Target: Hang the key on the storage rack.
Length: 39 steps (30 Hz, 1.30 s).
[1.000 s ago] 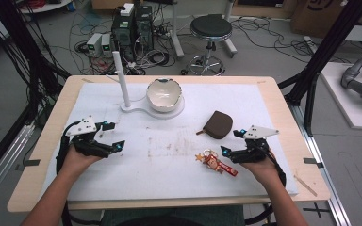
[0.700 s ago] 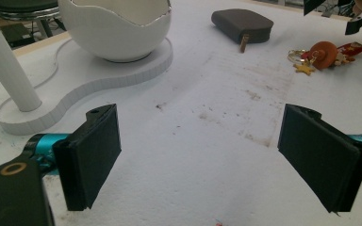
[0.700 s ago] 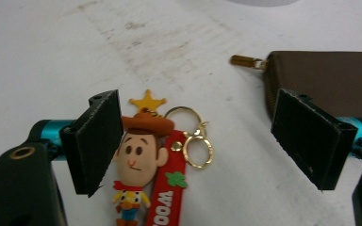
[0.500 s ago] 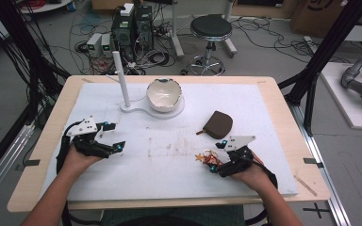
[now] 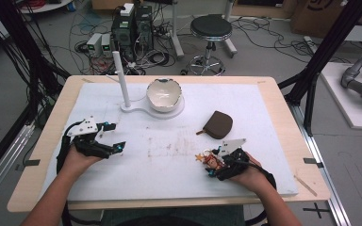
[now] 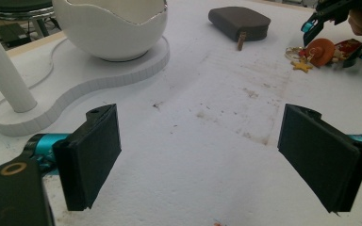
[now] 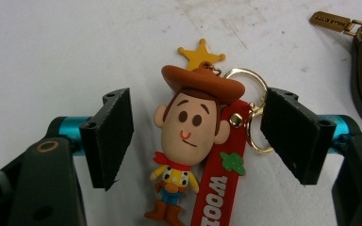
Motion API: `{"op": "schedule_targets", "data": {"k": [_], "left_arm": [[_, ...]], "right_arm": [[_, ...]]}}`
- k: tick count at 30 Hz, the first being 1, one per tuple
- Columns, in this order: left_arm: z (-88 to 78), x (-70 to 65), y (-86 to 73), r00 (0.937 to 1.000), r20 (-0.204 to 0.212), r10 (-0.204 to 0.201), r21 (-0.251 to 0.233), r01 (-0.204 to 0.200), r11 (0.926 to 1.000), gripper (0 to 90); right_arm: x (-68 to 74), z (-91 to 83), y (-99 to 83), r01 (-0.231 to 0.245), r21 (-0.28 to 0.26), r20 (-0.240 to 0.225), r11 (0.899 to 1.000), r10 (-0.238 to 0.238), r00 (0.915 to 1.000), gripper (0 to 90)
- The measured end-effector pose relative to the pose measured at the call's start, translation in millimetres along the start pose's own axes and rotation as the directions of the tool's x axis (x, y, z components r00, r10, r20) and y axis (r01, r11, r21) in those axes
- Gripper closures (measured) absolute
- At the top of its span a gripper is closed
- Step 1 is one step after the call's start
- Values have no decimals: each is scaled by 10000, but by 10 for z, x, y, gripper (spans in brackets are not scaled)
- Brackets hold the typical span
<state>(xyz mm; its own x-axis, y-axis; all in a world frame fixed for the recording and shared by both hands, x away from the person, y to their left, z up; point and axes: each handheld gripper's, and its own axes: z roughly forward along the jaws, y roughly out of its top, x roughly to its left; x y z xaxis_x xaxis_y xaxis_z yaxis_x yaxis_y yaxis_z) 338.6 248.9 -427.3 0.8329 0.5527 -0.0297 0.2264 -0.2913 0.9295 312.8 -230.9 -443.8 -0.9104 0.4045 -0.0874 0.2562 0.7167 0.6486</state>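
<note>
So my right gripper point(image 7: 195, 141) is down over the keychain point(image 7: 191, 141) lying on the surface point(image 5: 169, 160), jaws just closing around it but not yet pinching, while my left gripper point(image 6: 212, 155) waits spread, so the lift remains.

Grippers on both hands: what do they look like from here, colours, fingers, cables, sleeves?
Both are black handheld units. The left gripper and right gripper each carry a grey three-cornered plate on top and teal accents near the tips. The fingers are flat, rectangular black pads on teal stems, with a brass-coloured ring on the black body below. Black cables trail from each back along the forearms, which are bare, with no sleeves in view.
</note>
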Motion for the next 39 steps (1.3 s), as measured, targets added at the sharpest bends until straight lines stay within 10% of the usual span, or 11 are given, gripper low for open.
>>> {"op": "schedule_targets", "data": {"k": [24, 39], "left_arm": [[19, -17, 4, 9999, 108, 110, 49, -110, 9999, 139], [14, -17, 3, 9999, 100, 67, 6, -67, 10000, 139]], "right_arm": [[6, -6, 23, 438, 73, 362, 9990, -440, 9984, 492], [-2, -197, 83, 389, -1120, 511, 9929, -334, 9981, 500]]}}
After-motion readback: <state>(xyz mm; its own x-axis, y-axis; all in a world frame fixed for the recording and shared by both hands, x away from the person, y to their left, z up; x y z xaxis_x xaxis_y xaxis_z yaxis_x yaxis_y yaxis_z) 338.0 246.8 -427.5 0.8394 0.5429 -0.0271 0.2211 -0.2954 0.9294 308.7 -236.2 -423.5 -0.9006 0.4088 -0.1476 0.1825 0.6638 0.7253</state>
